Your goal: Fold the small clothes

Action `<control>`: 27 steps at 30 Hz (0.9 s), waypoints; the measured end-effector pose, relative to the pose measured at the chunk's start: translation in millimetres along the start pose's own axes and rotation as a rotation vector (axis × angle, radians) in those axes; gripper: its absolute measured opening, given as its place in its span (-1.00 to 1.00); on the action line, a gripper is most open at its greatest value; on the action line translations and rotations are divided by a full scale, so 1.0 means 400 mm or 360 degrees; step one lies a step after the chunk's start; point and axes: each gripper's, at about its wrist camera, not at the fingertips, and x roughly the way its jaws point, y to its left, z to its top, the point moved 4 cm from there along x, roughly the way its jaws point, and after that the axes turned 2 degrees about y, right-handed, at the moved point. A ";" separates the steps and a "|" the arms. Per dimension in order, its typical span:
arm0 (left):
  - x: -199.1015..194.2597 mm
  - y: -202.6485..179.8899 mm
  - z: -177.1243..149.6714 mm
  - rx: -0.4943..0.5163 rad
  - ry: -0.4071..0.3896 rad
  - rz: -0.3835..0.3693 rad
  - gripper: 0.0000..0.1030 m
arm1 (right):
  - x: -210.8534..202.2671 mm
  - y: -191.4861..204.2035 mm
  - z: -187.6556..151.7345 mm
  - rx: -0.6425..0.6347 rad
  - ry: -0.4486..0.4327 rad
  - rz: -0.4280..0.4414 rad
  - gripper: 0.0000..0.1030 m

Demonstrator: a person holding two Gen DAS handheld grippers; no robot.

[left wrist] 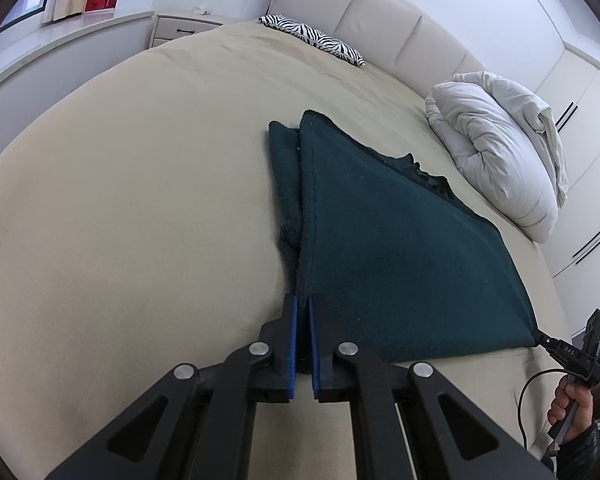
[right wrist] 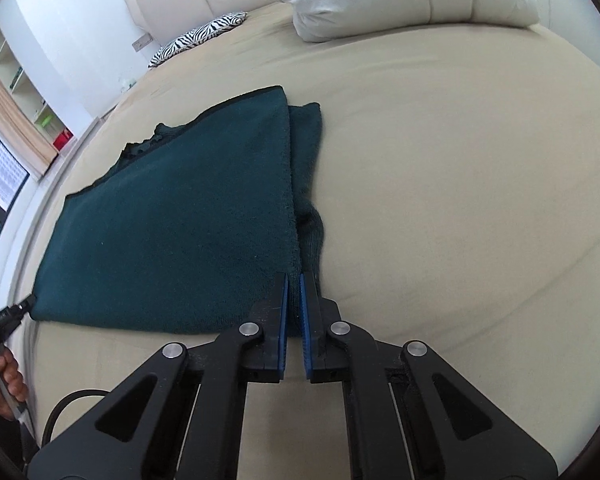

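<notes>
A dark green fleece garment (left wrist: 396,240) lies partly folded on the beige bed (left wrist: 120,220), its top layer stretched taut between the two grippers. My left gripper (left wrist: 302,304) is shut on the garment's near left corner. My right gripper (right wrist: 295,280) is shut on the near right corner of the garment (right wrist: 172,232). The right gripper also shows at the right edge of the left wrist view (left wrist: 540,336), pinching that corner. The left gripper's tip shows at the left edge of the right wrist view (right wrist: 28,300). A folded sleeve lies under the top layer (left wrist: 284,168).
A rolled white duvet (left wrist: 500,152) lies at the far right of the bed. A zebra-print pillow (left wrist: 312,38) rests against the padded headboard (left wrist: 360,0). A nightstand (left wrist: 180,28) and window ledge stand beyond the bed's left side.
</notes>
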 end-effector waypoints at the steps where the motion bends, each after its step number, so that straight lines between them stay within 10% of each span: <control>1: 0.000 0.006 -0.004 -0.0009 0.0005 -0.0004 -0.88 | 0.000 -0.001 -0.002 0.0003 0.0001 0.0004 -0.91; 27: -0.002 0.035 -0.032 -0.0085 0.0017 -0.0063 -0.88 | 0.027 -0.007 -0.016 -0.0028 0.0051 -0.0032 -0.91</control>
